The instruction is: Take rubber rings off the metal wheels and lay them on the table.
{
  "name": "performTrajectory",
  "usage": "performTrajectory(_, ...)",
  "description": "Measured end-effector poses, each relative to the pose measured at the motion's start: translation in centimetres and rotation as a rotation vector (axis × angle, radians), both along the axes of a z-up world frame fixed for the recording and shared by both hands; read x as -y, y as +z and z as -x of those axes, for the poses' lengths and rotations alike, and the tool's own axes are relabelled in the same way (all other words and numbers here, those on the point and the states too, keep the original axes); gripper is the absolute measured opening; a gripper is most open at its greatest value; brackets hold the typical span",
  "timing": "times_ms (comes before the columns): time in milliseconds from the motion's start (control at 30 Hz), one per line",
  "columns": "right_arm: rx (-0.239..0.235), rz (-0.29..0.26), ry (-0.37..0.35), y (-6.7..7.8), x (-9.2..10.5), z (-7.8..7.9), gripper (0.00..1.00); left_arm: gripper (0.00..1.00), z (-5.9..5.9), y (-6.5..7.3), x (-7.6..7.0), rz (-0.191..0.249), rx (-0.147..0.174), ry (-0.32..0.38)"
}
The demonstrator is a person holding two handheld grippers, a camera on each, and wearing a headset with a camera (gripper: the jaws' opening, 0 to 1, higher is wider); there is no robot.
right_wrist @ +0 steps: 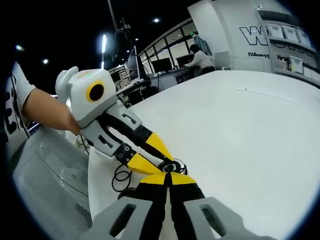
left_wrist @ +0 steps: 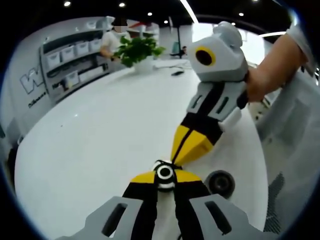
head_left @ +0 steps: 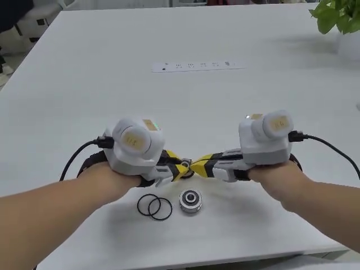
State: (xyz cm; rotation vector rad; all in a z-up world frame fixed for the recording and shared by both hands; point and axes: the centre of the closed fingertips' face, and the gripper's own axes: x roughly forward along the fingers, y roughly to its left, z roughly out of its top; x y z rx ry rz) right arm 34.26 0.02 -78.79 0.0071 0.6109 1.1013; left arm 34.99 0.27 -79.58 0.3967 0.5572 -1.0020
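A small metal wheel [head_left: 187, 167] [left_wrist: 165, 172] hangs just above the white table [head_left: 169, 101], near its front edge. My left gripper [head_left: 183, 168] [left_wrist: 165, 178] is shut on this wheel. My right gripper [head_left: 196, 166] [right_wrist: 170, 176] meets it tip to tip from the right, its yellow jaws pressed together on the thin black rubber ring [right_wrist: 181, 168] at the wheel's rim. Below them, two loose black rubber rings [head_left: 154, 206] [right_wrist: 120, 177] lie overlapping on the table. A second metal wheel [head_left: 190, 201] [left_wrist: 220, 182] lies just to their right.
A flat white strip with small markings [head_left: 197, 66] lies further back on the table. A green plant [head_left: 337, 14] stands at the far right corner. Black cables [head_left: 79, 157] trail from both grippers. The table's front edge runs close below the rings.
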Motion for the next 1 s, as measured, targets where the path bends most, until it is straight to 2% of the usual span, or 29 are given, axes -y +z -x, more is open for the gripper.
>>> performTrajectory(100,-0.007,-0.062,0.025,1.0,-1.0,0.5,0.0,0.11,0.0,0.0,0.1,0.0,0.005,-0.002)
performTrajectory(167,0.018,-0.021,0.031,0.9,-0.9,0.2,0.0,0.11,0.0,0.1,0.0,0.004,0.003,0.002)
performTrajectory(233,-0.014,-0.043,0.01,0.6,-0.6,0.1,0.0,0.12,0.1,0.1,0.0,0.003,0.004,0.006)
performTrajectory(667,-0.046,-0.04,-0.022,0.2,0.0,0.2,0.0,0.13,0.1,0.2,0.0,-0.008,0.014,0.015)
performTrajectory(833,-0.052,-0.047,-0.01,0.3,-0.3,0.4,0.0,0.14,0.5,0.2,-0.1,-0.009,0.014,-0.014)
performTrajectory(900,-0.054,-0.048,-0.008,0.4,-0.4,0.5,0.0,0.17,0.6,0.3,-0.1,-0.011,0.014,-0.019)
performTrajectory(1000,-0.057,-0.05,-0.009,0.5,-0.5,0.7,0.0,0.27,0.9,0.5,-0.2,-0.001,0.006,-0.041)
